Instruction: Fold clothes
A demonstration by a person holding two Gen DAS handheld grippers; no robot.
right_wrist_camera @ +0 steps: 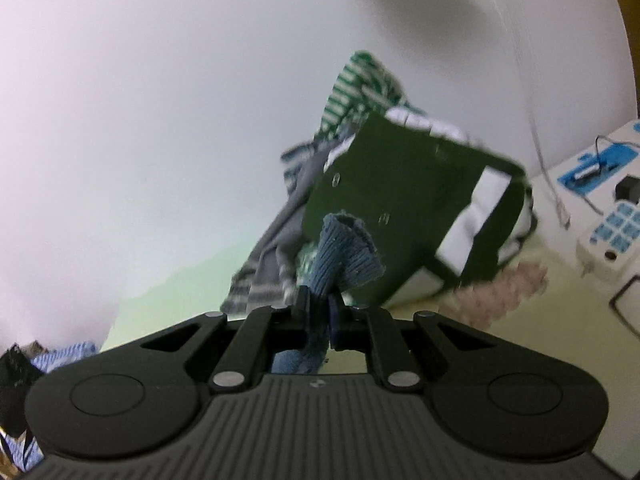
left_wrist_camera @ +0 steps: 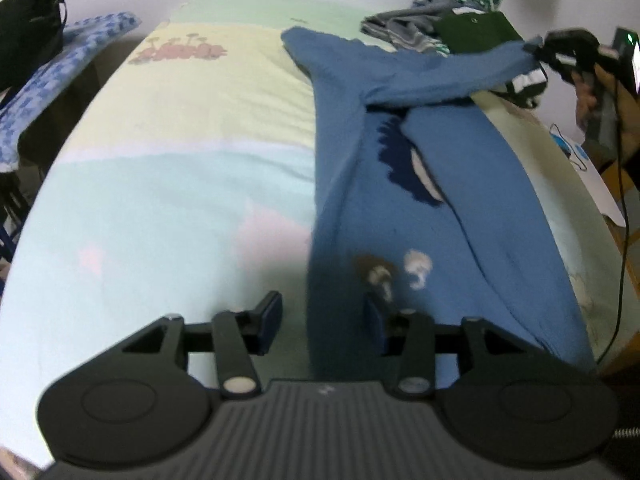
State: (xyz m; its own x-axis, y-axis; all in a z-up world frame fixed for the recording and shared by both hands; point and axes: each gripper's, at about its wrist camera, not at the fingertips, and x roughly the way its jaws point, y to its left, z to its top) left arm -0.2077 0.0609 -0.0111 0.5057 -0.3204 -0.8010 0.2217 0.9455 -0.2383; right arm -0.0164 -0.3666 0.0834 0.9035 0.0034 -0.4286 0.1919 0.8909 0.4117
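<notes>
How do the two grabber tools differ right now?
The left gripper has its jaws apart over the blue sweater's hem, pressing nothing; the right gripper is shut on the sweater's cuff. The left points down at the bed; the right holds its sleeve lifted. Both look identical: black with blue pads.

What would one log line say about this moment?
task: fold clothes | right gripper: shut on blue sweater cuff, sleeve lifted | left gripper: open over sweater hem | bed

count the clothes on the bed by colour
blue: 1, the blue sweater, its cuff clamped in the right tongs
dark green: 1, folded dark green garment
green-white striped: 1
grey striped: 1
total: 4
</notes>
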